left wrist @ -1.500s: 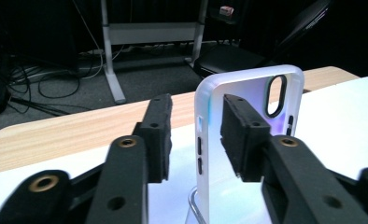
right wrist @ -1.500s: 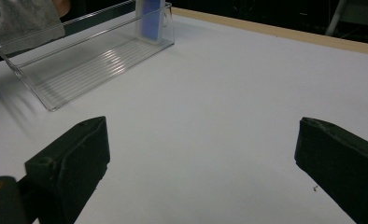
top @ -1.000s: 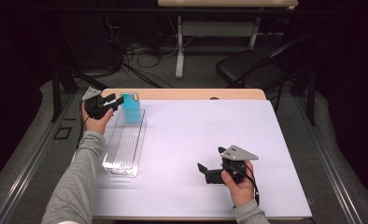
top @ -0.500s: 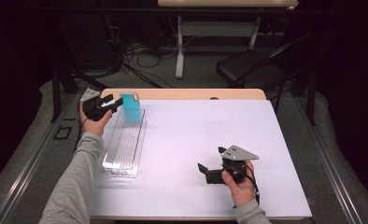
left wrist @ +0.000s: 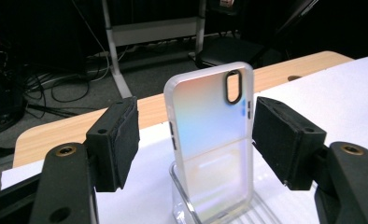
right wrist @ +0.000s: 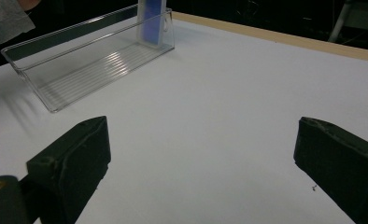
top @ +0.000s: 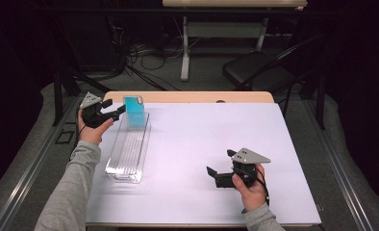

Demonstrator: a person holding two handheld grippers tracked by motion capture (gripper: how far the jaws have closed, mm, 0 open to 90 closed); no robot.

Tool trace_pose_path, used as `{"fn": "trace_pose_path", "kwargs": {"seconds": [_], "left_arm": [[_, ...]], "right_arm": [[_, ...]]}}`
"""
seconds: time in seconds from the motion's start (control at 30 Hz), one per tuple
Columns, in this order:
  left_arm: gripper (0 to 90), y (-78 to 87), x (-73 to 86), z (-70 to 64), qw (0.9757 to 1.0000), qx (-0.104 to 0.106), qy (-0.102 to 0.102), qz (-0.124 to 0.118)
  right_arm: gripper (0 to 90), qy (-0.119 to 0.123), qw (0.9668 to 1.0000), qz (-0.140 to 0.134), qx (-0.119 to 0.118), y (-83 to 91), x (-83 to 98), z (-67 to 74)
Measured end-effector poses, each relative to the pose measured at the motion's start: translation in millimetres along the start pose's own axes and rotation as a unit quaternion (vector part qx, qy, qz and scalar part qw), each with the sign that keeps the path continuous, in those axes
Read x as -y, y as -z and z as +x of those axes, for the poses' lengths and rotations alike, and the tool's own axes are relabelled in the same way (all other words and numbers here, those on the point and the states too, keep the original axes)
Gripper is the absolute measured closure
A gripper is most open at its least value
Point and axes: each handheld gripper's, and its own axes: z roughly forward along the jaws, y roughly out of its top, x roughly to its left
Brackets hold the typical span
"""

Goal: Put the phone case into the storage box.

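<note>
Phone case (left wrist: 209, 144) stands upright at the far end of the clear tray (top: 128, 161), its bottom edge down inside the tray and its top, with the camera cutout, well above the rim. Long axis is vertical. It seems to lean on the tray's far end wall, though I cannot tell for sure.

Left gripper (top: 111, 112) sits just beside the case, on its left in the high view, pointing level toward it. Its jaws have just been opening: in the left gripper view the pads (left wrist: 126, 140) stand apart from both side edges of the case, with a visible gap on each side. So the case is released, between the jaws but not pressed.

Key relation: the case lies straight ahead of the left gripper, side edges facing the pads. Backing straight out along the gripper's own line looks like the safe move; a sideways drift could clip an edge and tip the case.

Right gripper (top: 222, 174) is near the person's edge of the bench (top: 202, 134), well apart from the tray, jaws spread wide with nothing between them. Left hand is far nearer.
</note>
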Motion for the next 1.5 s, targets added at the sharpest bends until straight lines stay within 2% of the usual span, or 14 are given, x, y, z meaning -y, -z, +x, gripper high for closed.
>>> {"fn": "trace_pose_path", "kwargs": {"seconds": [0.2, 0.3, 0.37, 0.4, 0.5, 0.73, 0.77, 0.8, 0.87, 0.9, 1.17, 1.27, 1.37, 1.5], "left_arm": [[34.6, 9.5, -3.0, -7.3, 0.9998, -0.003, 0.008, 0.015], [36.8, 13.7, -5.2, -10.5, 0.9998, 0.009, 0.008, 0.015], [37.2, 15.5, -6.1, -11.8, 0.9999, 0.007, 0.003, 0.014], [37.4, 19.4, -7.9, -14.1, 0.9999, -0.003, -0.010, 0.013], [38.7, 25.0, -9.3, -15.3, 0.9998, -0.011, -0.008, 0.016], [38.6, 36.7, -7.9, -22.8, 0.9998, 0.003, -0.005, 0.021], [38.0, 36.7, -7.9, -22.8, 0.9998, 0.003, -0.005, 0.021], [34.9, 40.0, -8.5, -25.7, 0.9992, 0.009, -0.002, 0.039], [27.2, 43.5, -9.0, -29.9, 0.9982, 0.010, -0.019, 0.056], [27.2, 45.6, -9.4, -32.4, 0.9983, 0.012, -0.020, 0.054], [20.0, 61.4, -11.9, -45.5, 0.9986, 0.047, -0.004, 0.024], [15.2, 71.7, -11.7, -51.0, 0.9976, 0.066, -0.010, 0.017], [13.5, 79.2, -9.9, -54.2, 0.9961, 0.088, 0.000, 0.007], [5.8, 87.2, -6.8, -59.2, 0.9936, 0.113, -0.003, 0.007]], "right_arm": [[3.7, 0.000, 1.0000, -0.005, 0.000, 4.1, -0.4, 0.2], [3.6, -0.001, 1.0000, -0.010, 0.001, 5.2, -1.1, 0.3], [3.6, -0.001, 0.9999, -0.011, 0.002, 5.7, -1.5, 0.6], [3.6, 0.000, 0.9999, -0.011, 0.002, 5.7, -1.6, 0.8], [3.7, 0.000, 1.0000, -0.008, 0.002, 6.0, -1.5, 1.4], [3.7, -0.001, 1.0000, -0.010, 0.001, 6.4, -1.3, 2.0], [3.7, -0.001, 1.0000, -0.010, 0.001, 6.4, -1.4, 2.2], [3.6, -0.001, 1.0000, -0.009, 0.001, 6.5, -1.4, 2.5], [3.7, 0.000, 0.9999, -0.011, 0.001, 6.4, -1.4, 2.8], [3.7, -0.001, 0.9999, -0.011, 0.001, 6.5, -1.4, 2.9], [3.7, 0.000, 0.9999, -0.011, 0.001, 7.0, -1.6, 3.9], [3.6, 0.000, 0.9999, -0.011, 0.001, 7.9, -1.9, 4.4], [3.6, 0.002, 0.9999, -0.013, 0.001, 8.8, -2.6, 4.6], [2.9, 0.005, 0.9999, -0.016, 0.001, 10.5, -4.6, 5.8]]}}
